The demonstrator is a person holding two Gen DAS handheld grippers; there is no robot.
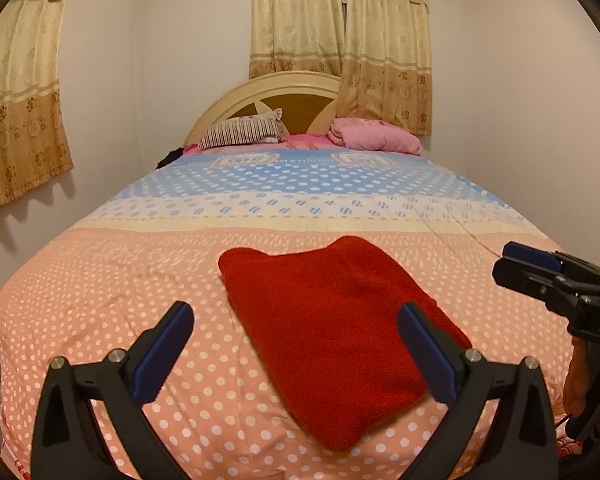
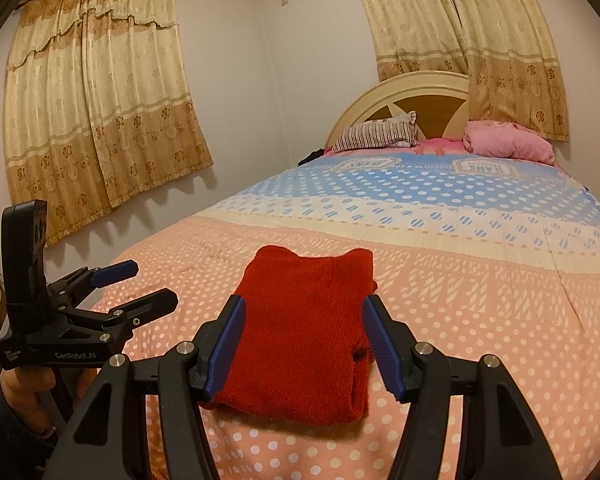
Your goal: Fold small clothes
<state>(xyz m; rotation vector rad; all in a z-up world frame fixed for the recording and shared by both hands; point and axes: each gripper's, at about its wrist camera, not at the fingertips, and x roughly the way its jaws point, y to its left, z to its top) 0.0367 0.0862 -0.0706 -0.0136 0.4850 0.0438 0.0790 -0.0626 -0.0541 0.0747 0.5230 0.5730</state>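
Seen from the left wrist, the folded red knit garment (image 1: 332,332) lies flat on the polka-dot bedspread (image 1: 100,280), on its pink near band, well short of the headboard (image 1: 268,96). The left tongs (image 1: 296,344) stand wide open and empty; their right blue pad is in front of the garment's near right part, the left pad is over bare bedspread, and neither visibly presses the cloth. At the right edge of this view the right tongs (image 1: 512,264) come in side-on, beside the garment and apart from it, with fingers of the person's hand (image 1: 580,376) beneath them. Far beyond the garment, a striped pillow (image 1: 244,132) and a pink bundle (image 1: 376,136) sit against the headboard, under the curtains (image 1: 340,20).

From the right wrist, the garment (image 2: 300,336) shows its stacked folded layers at the near edge and along its right side, which the other view does not give. The right tongs (image 2: 302,344) are about half open, one pad standing on either side of the garment; whether they touch it I cannot tell, and nothing is lifted. To the left of the garment the left tongs (image 2: 148,284) hang over the bedspread (image 2: 480,300), jaws apart and empty, held by a hand (image 2: 24,392) in a dark sleeve. Only this view shows the second curtain (image 2: 100,112) in full on the side wall.
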